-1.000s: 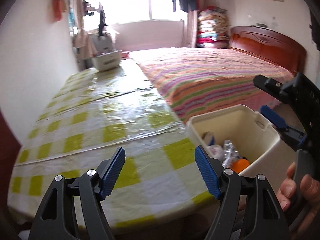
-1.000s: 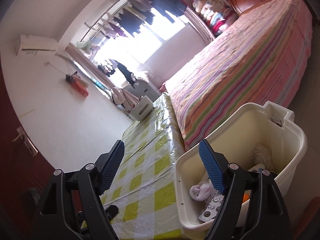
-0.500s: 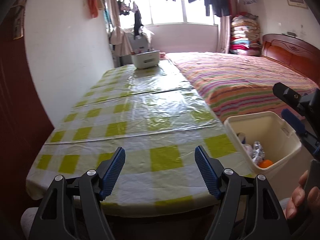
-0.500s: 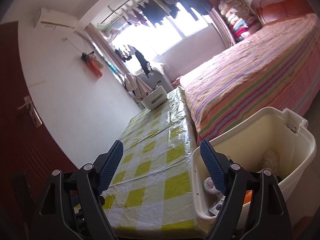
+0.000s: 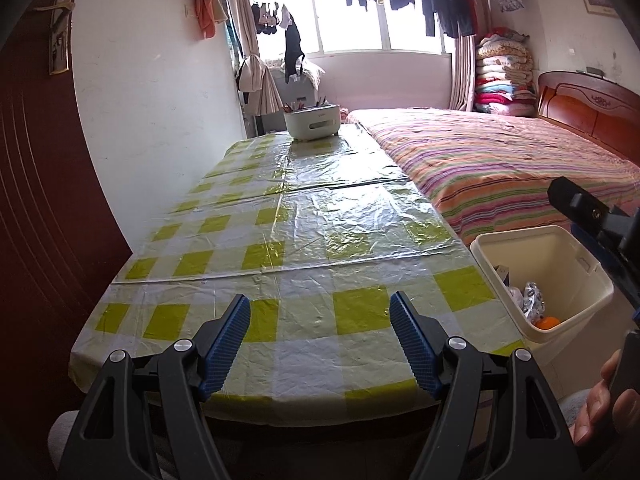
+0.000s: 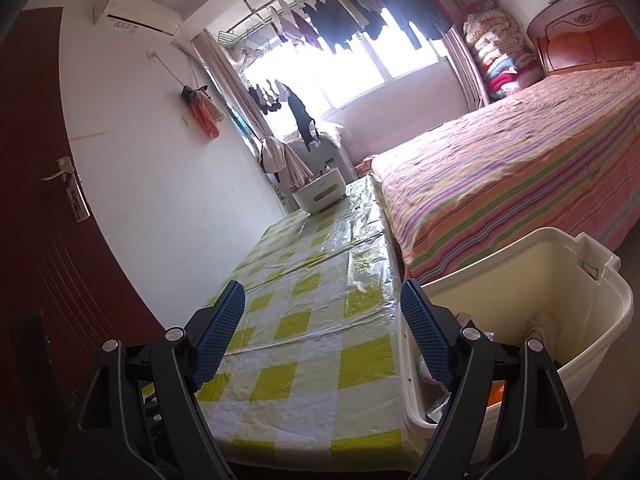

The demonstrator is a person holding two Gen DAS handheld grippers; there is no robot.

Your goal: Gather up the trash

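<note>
Both views now levelled along the table (image 5: 304, 240), the bin (image 5: 560, 248) apparently farther off at right.

The long worktop (image 5: 304, 248) wears a yellow-and-white checked cloth under a clear plastic film, glossy and creased, throwing back window glare. Beside it the cream plastic bin (image 5: 592, 296) looks smooth and semi-matt; inside lie a crinkled silvery foil wrapper (image 5: 532, 298) and a soft white wad (image 6: 544, 326) that could be cloth or paper. The white plastic caddy (image 5: 313, 122) at the far end has a faint sheen. The striped cotton-like bedspread (image 5: 500, 160) is matt; its reddish wooden headboard (image 5: 588, 104) is lacquered. Each claw, left claw (image 5: 320, 346) and right claw (image 6: 323, 338), is matt black plastic with ribbed blue rubbery pads (image 5: 226, 342) and bright metal pins (image 5: 183, 345).
</note>
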